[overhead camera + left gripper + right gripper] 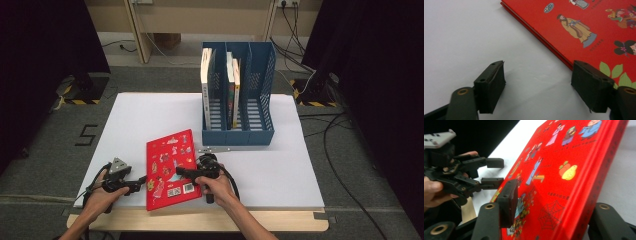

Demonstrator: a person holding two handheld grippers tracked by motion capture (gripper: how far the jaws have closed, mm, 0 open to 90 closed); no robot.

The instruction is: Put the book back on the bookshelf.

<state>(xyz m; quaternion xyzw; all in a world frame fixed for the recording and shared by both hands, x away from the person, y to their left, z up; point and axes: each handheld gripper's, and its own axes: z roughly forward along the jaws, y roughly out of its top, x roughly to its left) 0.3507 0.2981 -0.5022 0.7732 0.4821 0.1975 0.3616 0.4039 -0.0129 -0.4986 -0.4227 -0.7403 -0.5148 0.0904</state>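
My left gripper (141, 183) sits at the near left of the white table (130, 115), level with the left edge of the red book (171, 169). In the left gripper view, both of its pads (491, 86) stand apart over bare table surface, with nothing between them. The book's corner lies just beside the right-hand pad, and I cannot tell whether pad and cover touch.

My right gripper (186, 172) comes in from the book's right side, near its front half. In the right gripper view, its jaws straddle the red cover: one pad (508, 205) lies over the printed face, the other sits below the book's edge. The book appears tilted there, with its gripped side raised off the table. I read the jaws as clamped on the book. That same view shows the left gripper (494, 172) farther off, its jaws parted and lined up with the book's far edge.

The red book lies flat-faced on the near centre of the table, cover up, printed with small figures and a barcode label near its front corner.

Behind it, just beside the book's far right corner, stands a blue file rack (238, 131) with three compartments. One upright book (206, 85) occupies the left compartment. Two more books (233, 87) stand in the middle compartment.
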